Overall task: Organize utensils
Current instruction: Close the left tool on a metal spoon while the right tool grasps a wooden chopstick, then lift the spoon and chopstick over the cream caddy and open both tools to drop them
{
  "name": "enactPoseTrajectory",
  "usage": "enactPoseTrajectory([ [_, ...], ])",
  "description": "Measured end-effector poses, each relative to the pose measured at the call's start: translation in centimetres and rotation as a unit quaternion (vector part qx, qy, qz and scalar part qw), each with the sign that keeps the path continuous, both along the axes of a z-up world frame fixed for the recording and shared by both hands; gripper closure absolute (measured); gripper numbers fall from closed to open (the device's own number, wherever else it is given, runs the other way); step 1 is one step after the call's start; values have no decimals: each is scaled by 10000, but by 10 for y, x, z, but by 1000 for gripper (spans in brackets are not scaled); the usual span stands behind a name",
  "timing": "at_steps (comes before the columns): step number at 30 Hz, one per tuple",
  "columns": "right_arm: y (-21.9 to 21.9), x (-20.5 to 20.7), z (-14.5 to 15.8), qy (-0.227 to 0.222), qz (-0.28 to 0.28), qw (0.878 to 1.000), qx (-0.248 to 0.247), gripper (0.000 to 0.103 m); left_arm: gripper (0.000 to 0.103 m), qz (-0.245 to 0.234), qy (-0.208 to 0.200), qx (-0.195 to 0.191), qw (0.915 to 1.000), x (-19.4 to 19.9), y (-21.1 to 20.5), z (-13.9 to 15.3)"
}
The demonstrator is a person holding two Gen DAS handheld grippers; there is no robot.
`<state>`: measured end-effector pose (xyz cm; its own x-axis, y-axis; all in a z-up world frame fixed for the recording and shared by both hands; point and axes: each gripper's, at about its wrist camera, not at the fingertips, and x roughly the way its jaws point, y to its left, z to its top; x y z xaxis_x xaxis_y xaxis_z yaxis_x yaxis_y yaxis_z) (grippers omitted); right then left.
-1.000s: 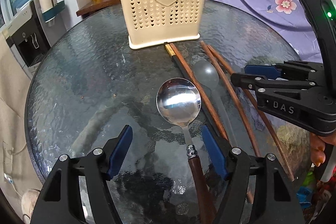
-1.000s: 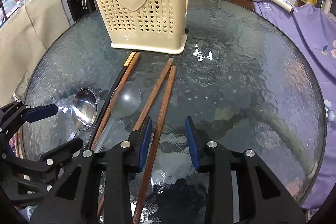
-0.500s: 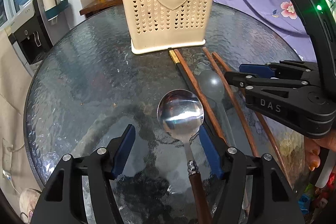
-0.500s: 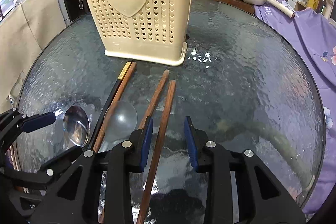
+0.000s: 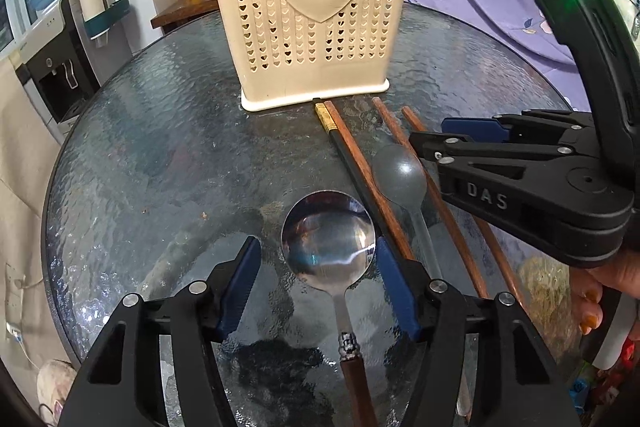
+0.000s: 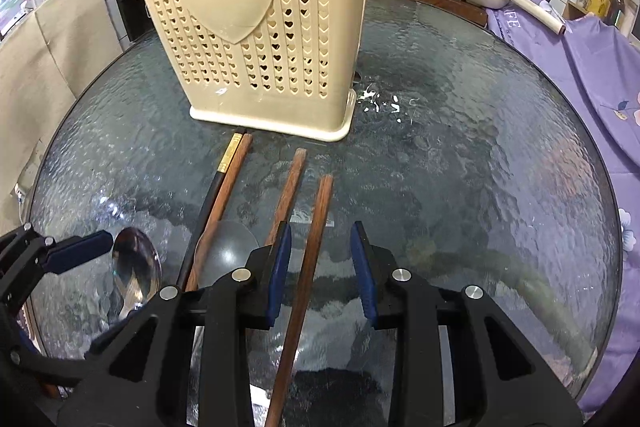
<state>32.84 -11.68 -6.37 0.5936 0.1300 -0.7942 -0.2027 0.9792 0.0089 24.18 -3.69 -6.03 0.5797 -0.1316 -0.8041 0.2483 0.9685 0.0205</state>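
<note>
Looking down the left wrist view, the left gripper (image 5: 318, 277) sits at the bottom of the frame with its jaws released and just now narrowing around the bowl of a metal spoon (image 5: 329, 247), which lies flat on the glass table (image 5: 160, 147); the right pad is close against the bowl's edge, the left pad well clear. The spoon's wooden handle runs down to the bottom edge. Right of it lie a black chopstick with a gold tip (image 5: 340, 143), a brown chopstick beside it, a grey plastic spoon (image 5: 398, 175) and two more brown chopsticks. A cream perforated holder (image 5: 316, 15) stands upright at upper centre. The right gripper enters from the right edge.

Seen from the right wrist view, the right gripper (image 6: 320, 267) hovers low at bottom centre, jaws apart, straddling one brown chopstick (image 6: 316, 247) without pinching it. The neighbouring chopstick (image 6: 290, 187) passes just outside the left pad. The holder (image 6: 256, 27) fills the upper left.
</note>
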Motion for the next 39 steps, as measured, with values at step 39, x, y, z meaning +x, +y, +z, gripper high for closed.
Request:
enactPoseTrajectory([
  [39,-15,3,12,-360,204,9976,560,95,57,80,-178,-505,9985,22,3,21],
])
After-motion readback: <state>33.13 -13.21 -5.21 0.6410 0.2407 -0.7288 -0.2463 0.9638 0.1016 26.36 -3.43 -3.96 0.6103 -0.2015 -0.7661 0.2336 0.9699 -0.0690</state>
